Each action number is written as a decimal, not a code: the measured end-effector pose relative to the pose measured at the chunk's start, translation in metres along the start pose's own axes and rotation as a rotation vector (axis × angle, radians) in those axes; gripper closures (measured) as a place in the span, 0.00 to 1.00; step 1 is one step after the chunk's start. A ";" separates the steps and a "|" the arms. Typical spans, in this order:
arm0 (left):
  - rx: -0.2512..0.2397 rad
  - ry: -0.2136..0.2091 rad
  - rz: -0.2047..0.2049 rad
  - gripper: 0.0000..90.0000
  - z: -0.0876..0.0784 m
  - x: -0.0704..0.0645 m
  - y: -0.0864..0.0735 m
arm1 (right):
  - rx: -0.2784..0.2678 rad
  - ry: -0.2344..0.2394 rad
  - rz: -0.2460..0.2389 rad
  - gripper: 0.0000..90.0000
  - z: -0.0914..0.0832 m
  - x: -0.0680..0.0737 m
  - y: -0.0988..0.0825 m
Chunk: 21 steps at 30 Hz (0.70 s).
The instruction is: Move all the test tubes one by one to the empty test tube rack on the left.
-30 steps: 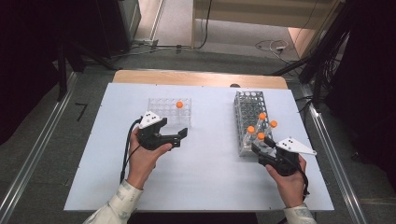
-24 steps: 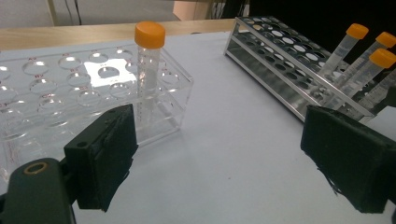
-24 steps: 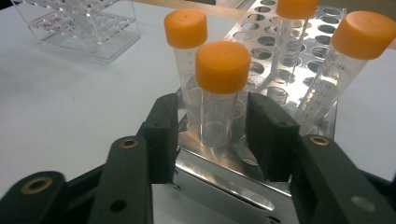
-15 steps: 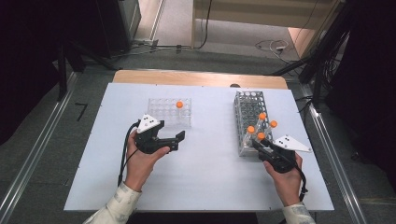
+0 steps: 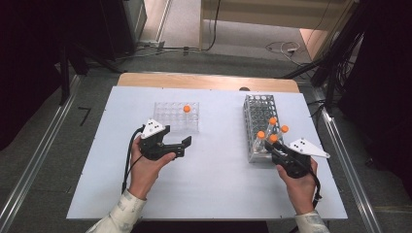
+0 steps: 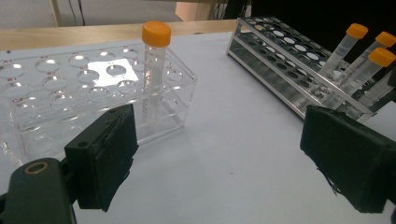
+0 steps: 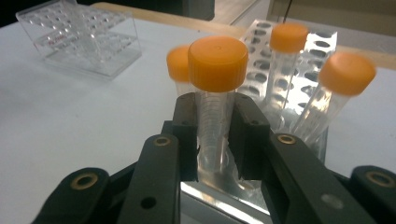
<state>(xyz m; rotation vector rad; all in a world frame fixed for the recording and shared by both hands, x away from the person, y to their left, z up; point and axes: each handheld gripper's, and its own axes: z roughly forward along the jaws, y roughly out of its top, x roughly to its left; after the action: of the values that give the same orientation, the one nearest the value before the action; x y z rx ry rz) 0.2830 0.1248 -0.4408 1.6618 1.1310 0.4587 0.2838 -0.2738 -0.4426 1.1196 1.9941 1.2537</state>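
**Clamped below the cap: one tube at the metal rack**

Right gripper (image 7: 212, 135) clenched on a clear plastic tube with an orange screw cap (image 7: 215, 93), gripped on the body just under the cap, at the near end of the perforated silver metal rack (image 5: 257, 116). Three more capped tubes leaning just beside it in that rack. Probably light, rigid, smooth-walled; likely to slip or tilt unless held high and square. Left gripper (image 6: 219, 158) released, jaws wide, well left of the metal rack, near the clear acrylic rack (image 6: 60, 88) holding one upright tube.
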 end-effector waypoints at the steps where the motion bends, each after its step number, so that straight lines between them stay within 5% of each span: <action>1: 0.001 -0.001 -0.001 0.12 0.000 0.000 0.000 | -0.008 0.001 0.004 0.79 -0.002 0.000 0.003; 13: 0.001 -0.009 -0.011 0.13 -0.003 0.000 0.001 | -0.084 0.027 0.022 0.80 -0.032 0.001 0.031; 21: -0.001 -0.012 -0.009 0.13 -0.003 -0.001 0.002 | -0.086 0.096 -0.006 0.80 -0.035 0.021 0.036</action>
<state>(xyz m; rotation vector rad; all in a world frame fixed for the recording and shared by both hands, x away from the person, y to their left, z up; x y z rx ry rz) 0.2811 0.1260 -0.4374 1.6557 1.1287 0.4425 0.2584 -0.2640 -0.3951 1.0289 1.9911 1.4004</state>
